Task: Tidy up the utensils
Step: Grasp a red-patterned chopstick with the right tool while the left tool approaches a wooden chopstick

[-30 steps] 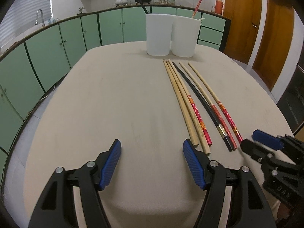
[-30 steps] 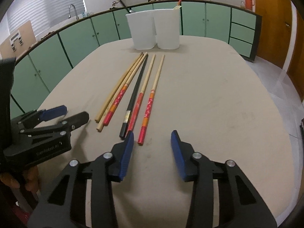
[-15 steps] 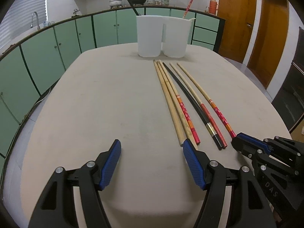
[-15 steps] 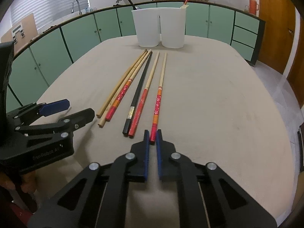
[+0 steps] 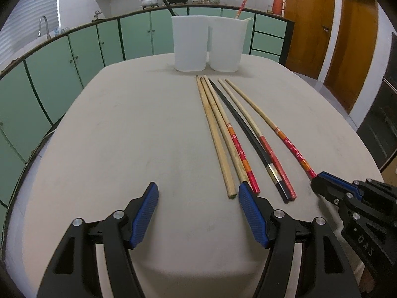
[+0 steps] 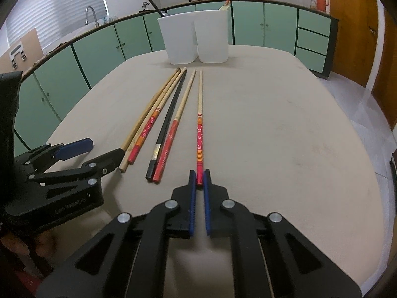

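Several long chopsticks lie side by side on the beige table (image 5: 124,136): plain wooden ones (image 5: 215,136), red-handled ones and a black one (image 5: 248,129). My right gripper (image 6: 199,178) is shut on the near end of the rightmost red-handled chopstick (image 6: 199,129), which lies on the table; it also shows in the left wrist view (image 5: 285,139). My left gripper (image 5: 198,196) is open and empty, low over the table, just short of the wooden chopsticks' near ends. Two white tubs (image 5: 189,44) (image 5: 227,44) stand at the far end, one holding a black chopstick, the other a red one.
Green cabinets (image 5: 74,54) and a counter with a sink run behind the table. Wooden doors (image 5: 357,37) are at the right. The right gripper's body (image 5: 359,211) sits close to my left gripper's right side.
My right gripper closed from open and moved forward onto the rightmost red-handled chopstick's end. My left gripper stayed open and edged closer to the chopsticks.
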`<state>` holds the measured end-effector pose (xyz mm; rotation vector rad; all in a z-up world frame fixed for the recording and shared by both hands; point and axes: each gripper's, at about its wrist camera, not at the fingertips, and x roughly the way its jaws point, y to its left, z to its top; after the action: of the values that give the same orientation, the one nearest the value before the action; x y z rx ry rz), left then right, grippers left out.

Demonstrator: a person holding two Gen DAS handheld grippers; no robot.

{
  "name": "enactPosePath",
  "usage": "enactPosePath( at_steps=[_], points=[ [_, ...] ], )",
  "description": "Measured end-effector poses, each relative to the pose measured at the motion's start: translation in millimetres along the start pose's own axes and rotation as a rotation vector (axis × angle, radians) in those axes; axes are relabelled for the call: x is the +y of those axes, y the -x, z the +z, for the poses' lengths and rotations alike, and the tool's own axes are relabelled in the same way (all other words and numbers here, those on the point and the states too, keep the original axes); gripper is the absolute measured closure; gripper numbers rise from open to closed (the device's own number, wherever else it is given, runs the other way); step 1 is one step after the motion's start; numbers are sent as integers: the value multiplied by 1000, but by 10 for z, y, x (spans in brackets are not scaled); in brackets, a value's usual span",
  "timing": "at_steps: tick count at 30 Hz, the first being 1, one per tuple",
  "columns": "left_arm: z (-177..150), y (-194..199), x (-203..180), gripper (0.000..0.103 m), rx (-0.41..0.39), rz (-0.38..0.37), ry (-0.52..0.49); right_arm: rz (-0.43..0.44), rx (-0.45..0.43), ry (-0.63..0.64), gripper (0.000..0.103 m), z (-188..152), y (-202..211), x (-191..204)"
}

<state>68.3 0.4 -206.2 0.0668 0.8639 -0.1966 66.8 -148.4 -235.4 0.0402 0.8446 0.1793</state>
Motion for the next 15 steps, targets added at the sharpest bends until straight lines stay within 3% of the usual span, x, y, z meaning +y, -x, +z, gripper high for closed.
enactPosePath(
  at_steps=[7, 15],
  points=[
    [47, -33, -17, 40, 30, 14, 8, 4, 13, -29, 98, 58, 35, -56],
    [52, -17, -15, 53, 59, 7, 23, 7, 20, -16, 98, 73, 81, -24]
  ],
)
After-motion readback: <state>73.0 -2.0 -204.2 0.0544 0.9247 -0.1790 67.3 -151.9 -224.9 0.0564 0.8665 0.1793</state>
